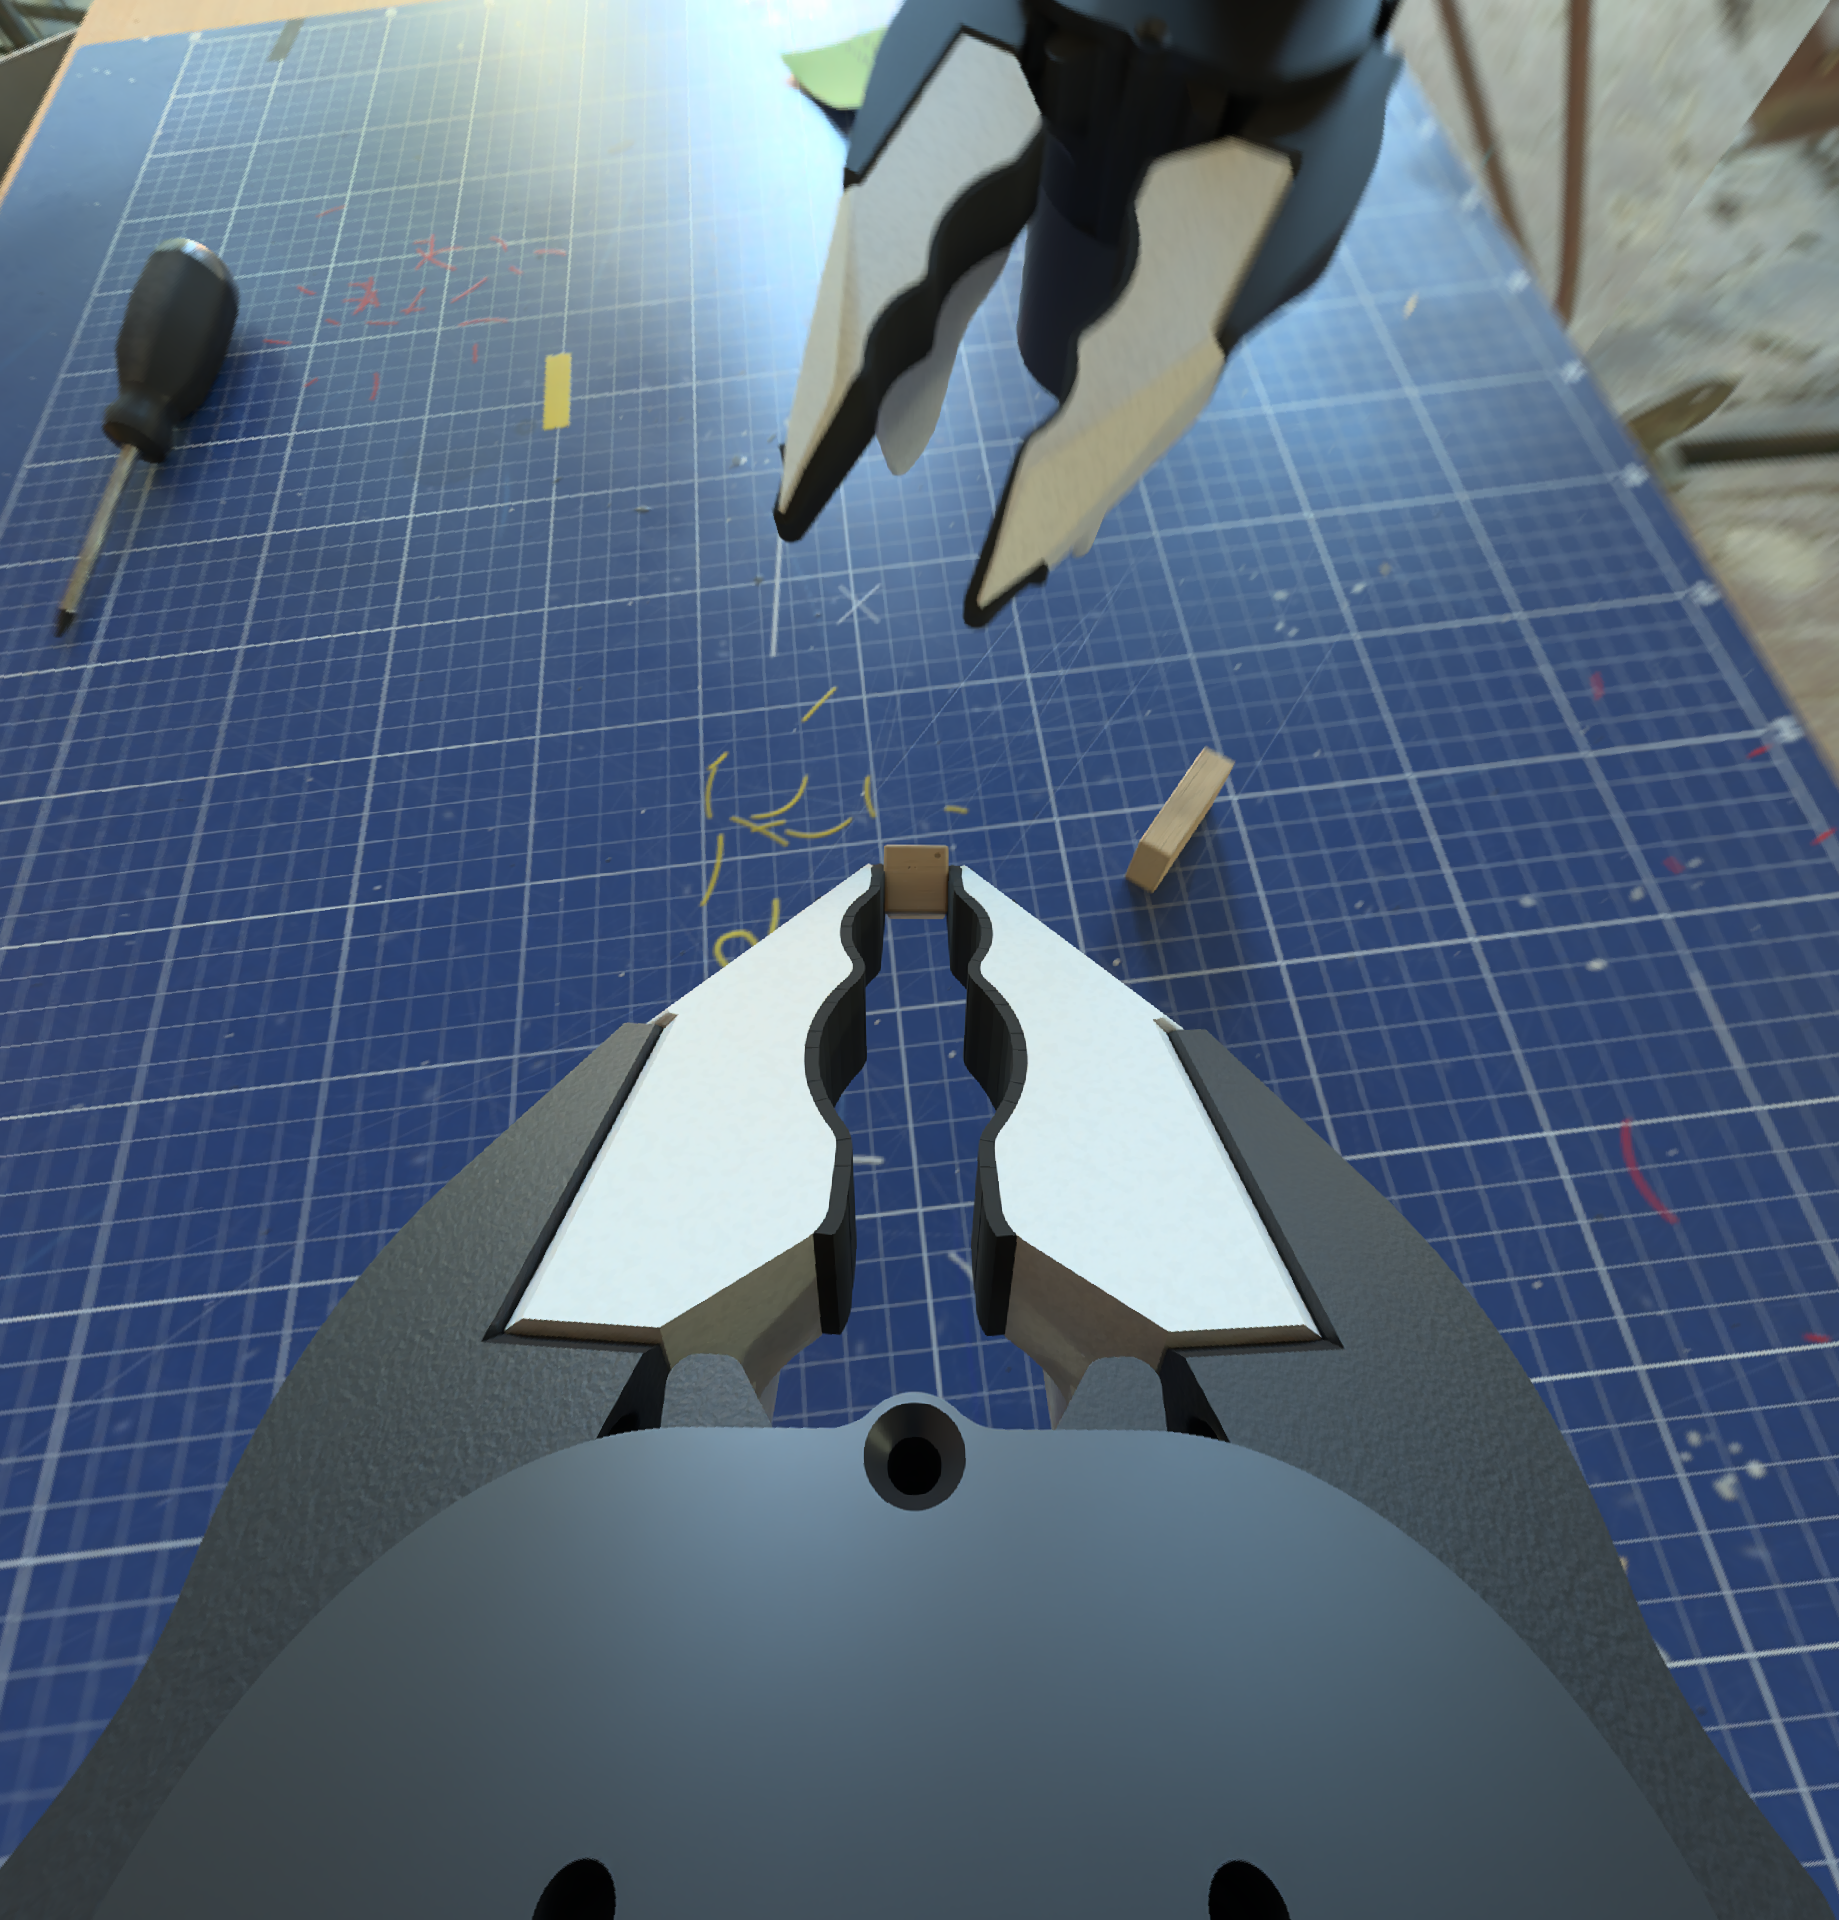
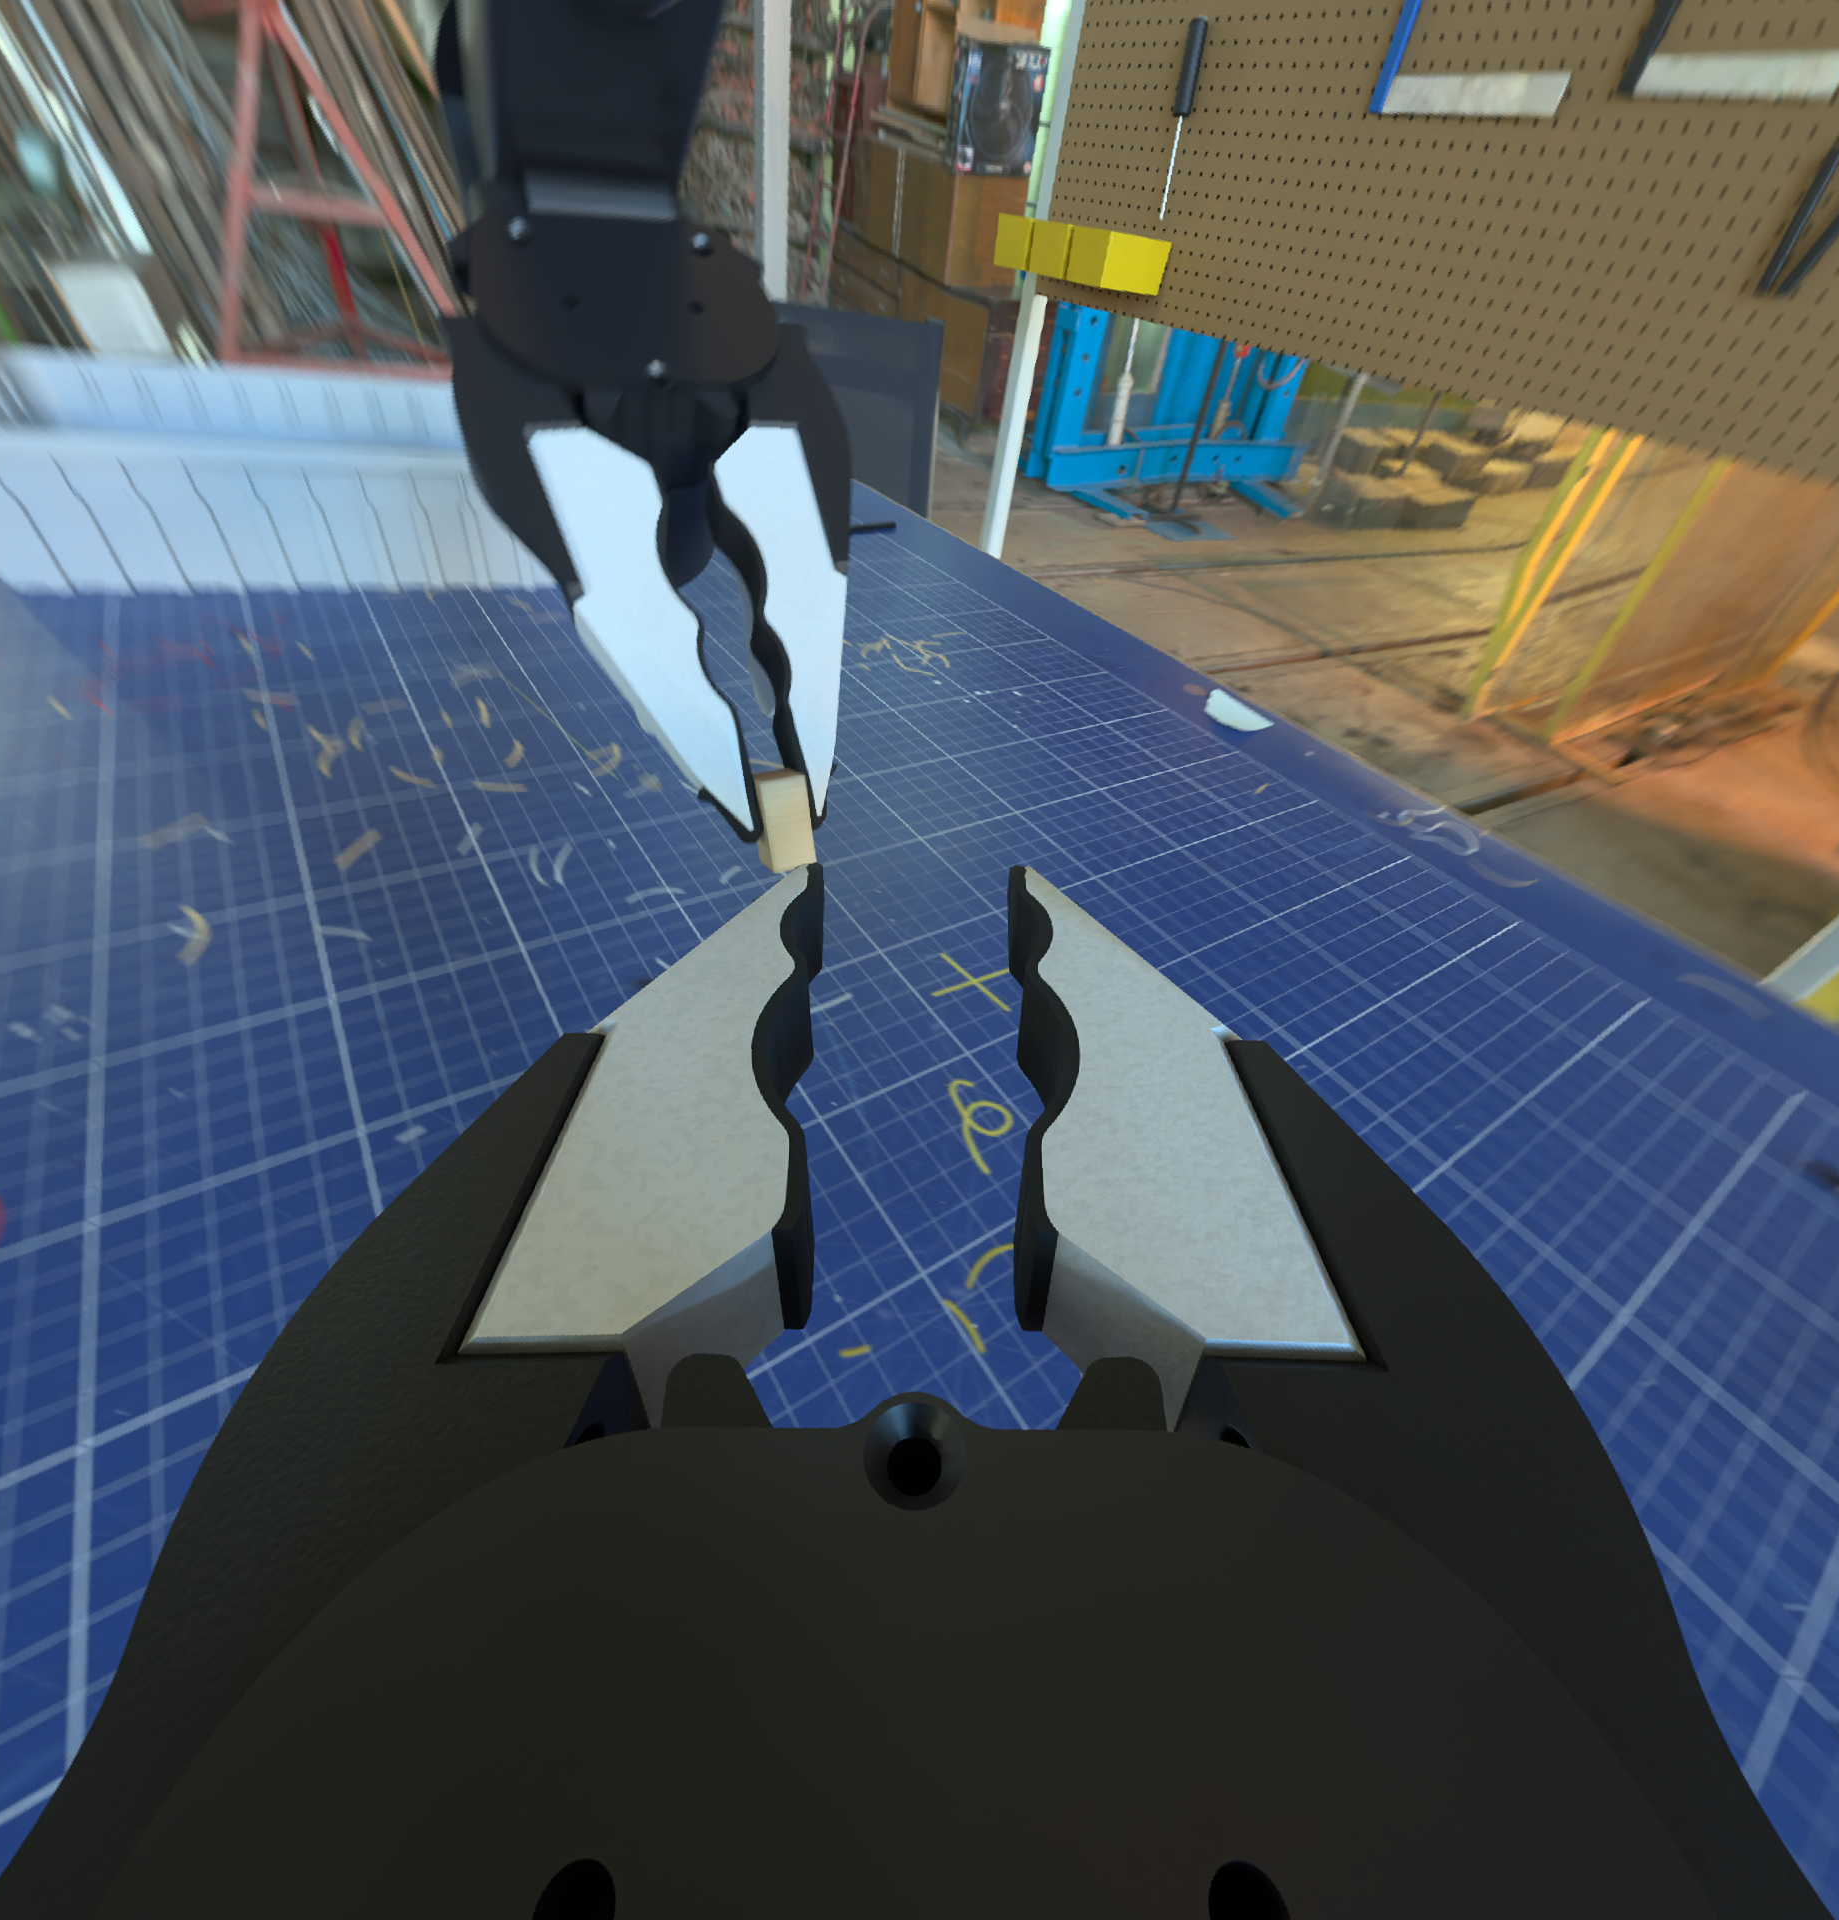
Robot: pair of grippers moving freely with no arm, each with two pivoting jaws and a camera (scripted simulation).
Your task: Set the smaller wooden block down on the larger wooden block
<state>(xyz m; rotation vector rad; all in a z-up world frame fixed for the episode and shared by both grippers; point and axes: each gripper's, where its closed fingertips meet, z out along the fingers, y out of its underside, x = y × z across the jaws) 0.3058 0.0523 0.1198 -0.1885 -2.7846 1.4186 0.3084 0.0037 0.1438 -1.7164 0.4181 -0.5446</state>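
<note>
My left gripper [image 1: 915, 883] is shut on the smaller wooden block [image 1: 915, 881], a small pale cube pinched at its fingertips over the blue cutting mat [image 1: 375, 831]. The larger wooden block [image 1: 1180, 821], a flat tan slab, lies on the mat just right of and slightly beyond those tips. My right gripper [image 1: 884, 566] hangs above the mat farther off, open and empty. In the right wrist view the right gripper [image 2: 915, 883] is open, and the left gripper [image 2: 780, 816] holds the small block [image 2: 787, 831] just beyond the right gripper's left fingertip. The larger block is out of that view.
A black-handled screwdriver [image 1: 167, 343] lies at the far left of the mat, with a yellow strip [image 1: 556, 390] nearby. The mat's right edge drops to the workshop floor. A white ribbed bin [image 2: 219, 488] and a pegboard [image 2: 1414, 208] with yellow blocks [image 2: 1086, 252] stand beyond.
</note>
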